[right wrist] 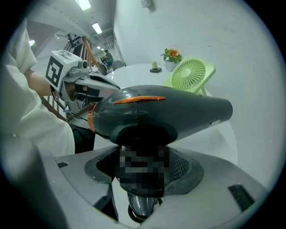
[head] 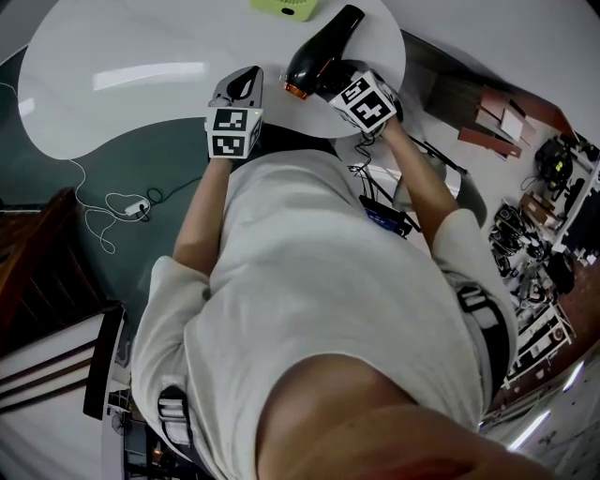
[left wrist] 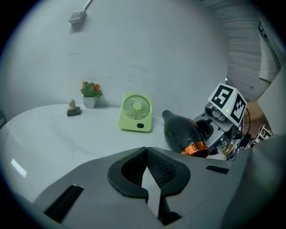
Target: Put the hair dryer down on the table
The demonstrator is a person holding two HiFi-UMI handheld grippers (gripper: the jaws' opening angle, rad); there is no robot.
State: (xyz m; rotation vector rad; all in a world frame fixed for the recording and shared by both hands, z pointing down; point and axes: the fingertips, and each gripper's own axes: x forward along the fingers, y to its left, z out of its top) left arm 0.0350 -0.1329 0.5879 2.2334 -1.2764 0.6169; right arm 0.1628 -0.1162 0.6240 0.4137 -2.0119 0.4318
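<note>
From the head view, the right tongs (head: 330,79) were clamped on the handle of the black hair dryer (head: 323,49). The dryer hung over the white table (head: 141,84), on the person's side of the green desk fan (head: 286,7) and near it. The left tongs (head: 247,82) hovered beside the dryer, farther from the fan, with nothing in them. By my reading the step in hand was the lowering: the dryer had been brought over the table but not yet set down.

In the left gripper view, that gripper's jaws stood together and empty. The dryer's orange-ringed end pointed away from the fan, and its body looked to be lifted off the surface. Beyond the fan's other side stood a small potted plant (left wrist: 90,93) and a small figurine (left wrist: 72,107), both well apart from the dryer.

In the right gripper view, the handle sat squarely between the jaws, with the barrel crosswise above them. The next move would call for easing the dryer down onto the bare patch on the near side of the fan, laying it on its side, then spreading the jaws. The fan was the one thing close enough to be knocked, and the table edge lay near too.
</note>
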